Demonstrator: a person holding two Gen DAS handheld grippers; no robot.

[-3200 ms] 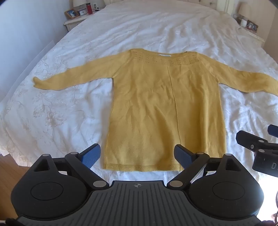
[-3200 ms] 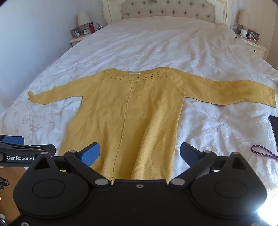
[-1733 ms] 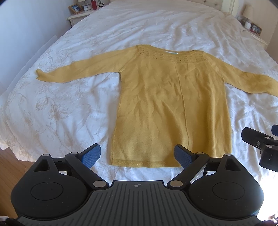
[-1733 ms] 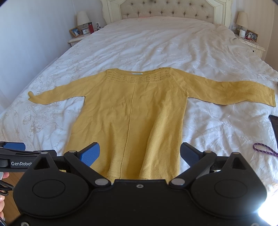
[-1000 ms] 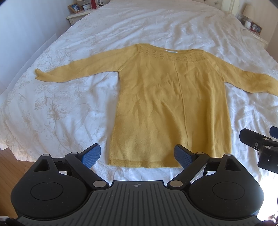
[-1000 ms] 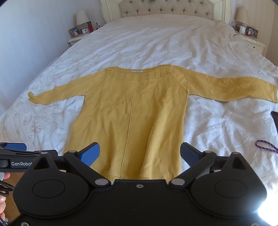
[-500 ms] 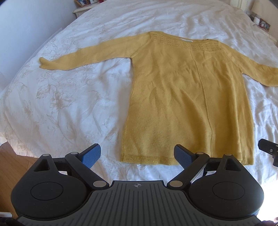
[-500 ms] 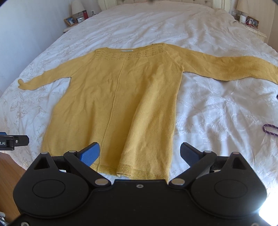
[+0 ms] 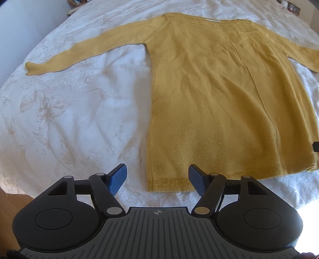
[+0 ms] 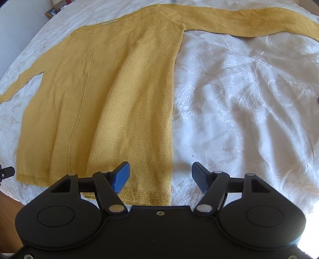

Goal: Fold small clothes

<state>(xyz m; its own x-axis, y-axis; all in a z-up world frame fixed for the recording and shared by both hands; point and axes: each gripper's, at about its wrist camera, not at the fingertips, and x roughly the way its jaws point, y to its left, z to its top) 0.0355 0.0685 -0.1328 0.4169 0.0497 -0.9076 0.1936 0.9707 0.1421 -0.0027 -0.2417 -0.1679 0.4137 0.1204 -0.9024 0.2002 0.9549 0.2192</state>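
A mustard-yellow knit sweater [image 9: 229,99] lies flat on the white bed, sleeves spread out to both sides, hem toward me. It also shows in the right wrist view [image 10: 103,95]. My left gripper [image 9: 157,179] is open and empty, just above the hem's left corner [image 9: 157,184]. My right gripper [image 10: 160,176] is open and empty, over the hem's right corner [image 10: 159,197]. The left sleeve [image 9: 83,51] reaches far left; the right sleeve [image 10: 249,22] reaches far right.
The white embroidered bedspread [image 9: 69,111] covers the bed around the sweater. Wooden floor [image 9: 12,201] shows past the bed's near left edge. A nightstand with small items [image 10: 52,11] stands at the far left.
Both grippers have moved down and forward toward the sweater's hem, the left to its left corner and the right to its right corner. Both stayed open.
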